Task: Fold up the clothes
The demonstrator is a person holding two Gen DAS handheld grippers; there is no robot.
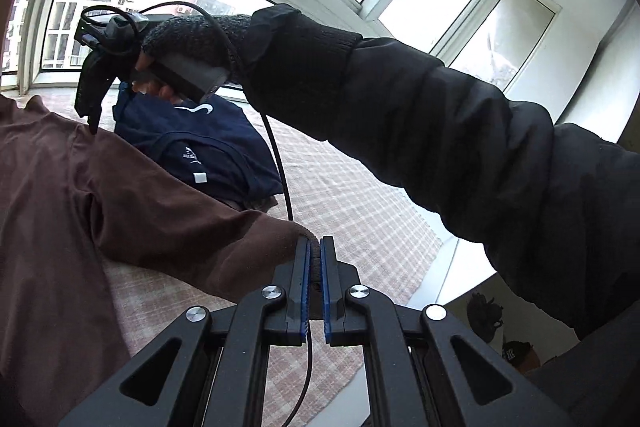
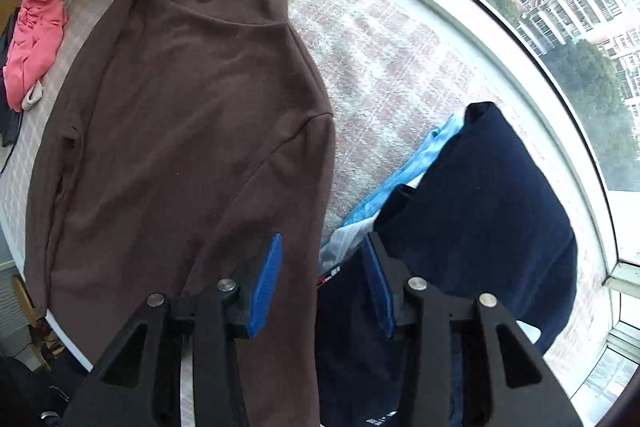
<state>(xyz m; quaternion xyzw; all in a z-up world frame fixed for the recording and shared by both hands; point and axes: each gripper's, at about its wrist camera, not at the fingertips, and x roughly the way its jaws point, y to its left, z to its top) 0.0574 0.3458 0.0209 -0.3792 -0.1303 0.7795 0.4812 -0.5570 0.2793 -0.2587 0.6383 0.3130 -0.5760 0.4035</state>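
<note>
A brown sweater [image 2: 188,99] lies spread flat on a checked cloth [image 2: 384,59], collar toward the far wooden panel. Just beside the sweater, toward the window, sits a stack of folded navy clothes [image 2: 492,211]; on the sweater's other side, near its collar, lies a loose heap with a pink garment [image 2: 34,39].

The left tongs [image 1: 315,259] are clamped together on the cuff of the sweater's sleeve [image 1: 192,227], which stretches from the shoulder out to the blue pads. The right tongs [image 2: 320,275] point down over the sweater's edge nearest the navy stack, jaws apart with nothing between them; one pad hangs over the brown fabric, the other over the navy clothes.

The step in hand looks like the sleeve fold: the cuff is gripped and ready to be carried across the sweater's body. Next, the right tongs would need to come down and pin or pinch the shoulder near the seam, so the body stays put while the sleeve goes over.
</note>
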